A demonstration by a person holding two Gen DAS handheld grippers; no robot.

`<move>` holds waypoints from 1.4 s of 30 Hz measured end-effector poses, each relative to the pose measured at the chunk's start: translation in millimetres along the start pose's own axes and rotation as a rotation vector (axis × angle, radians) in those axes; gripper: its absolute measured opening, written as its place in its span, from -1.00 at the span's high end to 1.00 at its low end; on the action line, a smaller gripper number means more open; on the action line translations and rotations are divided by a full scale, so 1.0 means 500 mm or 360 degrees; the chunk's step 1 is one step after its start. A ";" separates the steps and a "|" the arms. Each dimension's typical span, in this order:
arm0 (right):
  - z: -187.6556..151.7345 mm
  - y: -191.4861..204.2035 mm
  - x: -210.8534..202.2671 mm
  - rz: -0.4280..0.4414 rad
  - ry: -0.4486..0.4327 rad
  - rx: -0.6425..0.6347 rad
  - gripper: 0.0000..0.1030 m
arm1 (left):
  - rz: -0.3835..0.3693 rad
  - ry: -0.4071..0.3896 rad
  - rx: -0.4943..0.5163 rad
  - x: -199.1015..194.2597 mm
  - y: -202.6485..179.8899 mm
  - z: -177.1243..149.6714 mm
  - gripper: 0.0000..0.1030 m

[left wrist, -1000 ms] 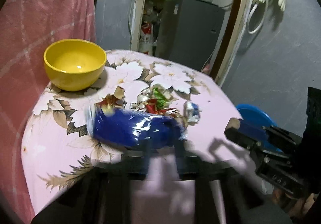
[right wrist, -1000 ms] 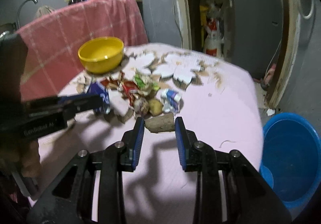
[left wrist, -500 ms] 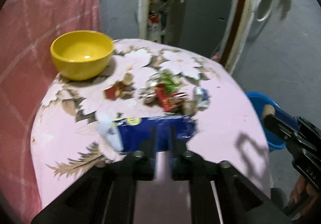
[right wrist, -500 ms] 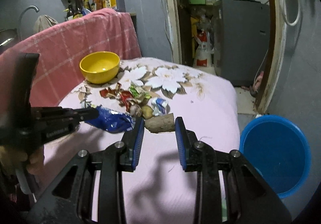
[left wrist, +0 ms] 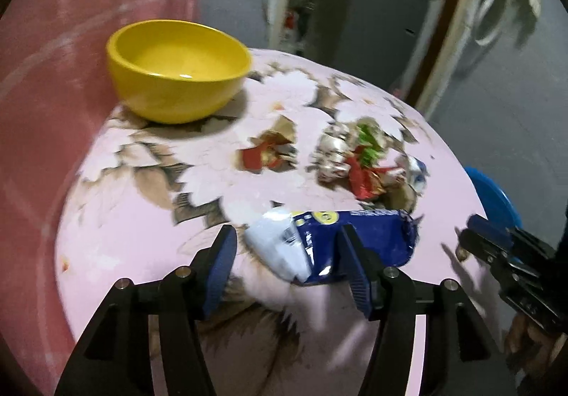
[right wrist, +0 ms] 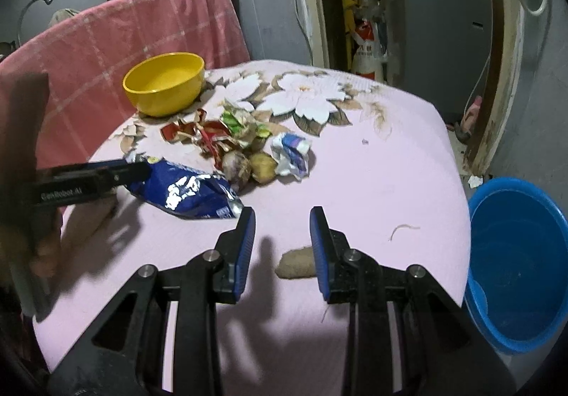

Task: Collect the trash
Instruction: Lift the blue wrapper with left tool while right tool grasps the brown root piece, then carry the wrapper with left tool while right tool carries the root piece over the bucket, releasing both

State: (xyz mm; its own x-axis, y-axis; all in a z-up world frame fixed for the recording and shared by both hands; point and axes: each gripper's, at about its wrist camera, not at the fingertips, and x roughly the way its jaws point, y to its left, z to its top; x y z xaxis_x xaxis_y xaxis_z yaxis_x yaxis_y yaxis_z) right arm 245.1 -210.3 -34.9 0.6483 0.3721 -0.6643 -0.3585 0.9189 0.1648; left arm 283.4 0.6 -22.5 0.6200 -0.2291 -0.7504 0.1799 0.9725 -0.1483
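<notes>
Lying on the pink flower-printed tablecloth [right wrist: 372,161], the crumpled blue foil snack bag [left wrist: 340,240] sits low in the centre of the left wrist view, right between the spread blue-padded fingers of the left gripper [left wrist: 287,261]; the jaws stand wide apart, and the right finger seems to touch the bag's edge, though motion blur makes that hard to confirm. In the right wrist view the same bag [right wrist: 191,193] shows at centre left, with the left gripper [right wrist: 117,176] reaching in from the left edge of the frame.

The right gripper [right wrist: 282,247] fills the bottom of its own view, jaws open and holding nothing. A small brown lump, like a bit of potato or peel [right wrist: 296,264], lies on the cloth just inside its right finger, low in the frame.

Above the bag, a heap of trash [right wrist: 241,140] occupies the middle of the picture: red and green wrappers, a blue-and-white crumpled packet [right wrist: 291,154] and two brownish vegetable scraps [right wrist: 252,165]. A round yellow bowl [right wrist: 165,83] stands at upper left, against a pink checked cloth [right wrist: 117,34]. A blue plastic tub [right wrist: 518,254] sits on the floor at the lower right, beside the table.
</notes>
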 end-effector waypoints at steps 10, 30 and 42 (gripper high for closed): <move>-0.020 -0.028 -0.004 -0.0012 0.0081 0.0066 -0.16 | -0.0007 0.0029 0.0092 0.028 -0.030 0.004 0.12; -0.035 0.013 -0.039 -0.0046 0.0037 -0.0001 -0.11 | 0.0014 -0.0066 0.0079 -0.025 -0.076 -0.028 0.46; 0.022 0.025 -0.223 -0.0144 -0.0524 -0.0058 -0.11 | -0.0070 -0.0497 0.0059 -0.153 -0.154 -0.012 0.46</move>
State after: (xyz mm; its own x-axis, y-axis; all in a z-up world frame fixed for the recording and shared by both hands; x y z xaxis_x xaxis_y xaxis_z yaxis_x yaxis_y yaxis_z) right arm 175.8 -238.8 49.4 0.8585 0.3170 -0.4030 -0.3093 0.9471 0.0861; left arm 217.3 -56.2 42.4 0.8145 -0.2786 -0.5089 0.2359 0.9604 -0.1482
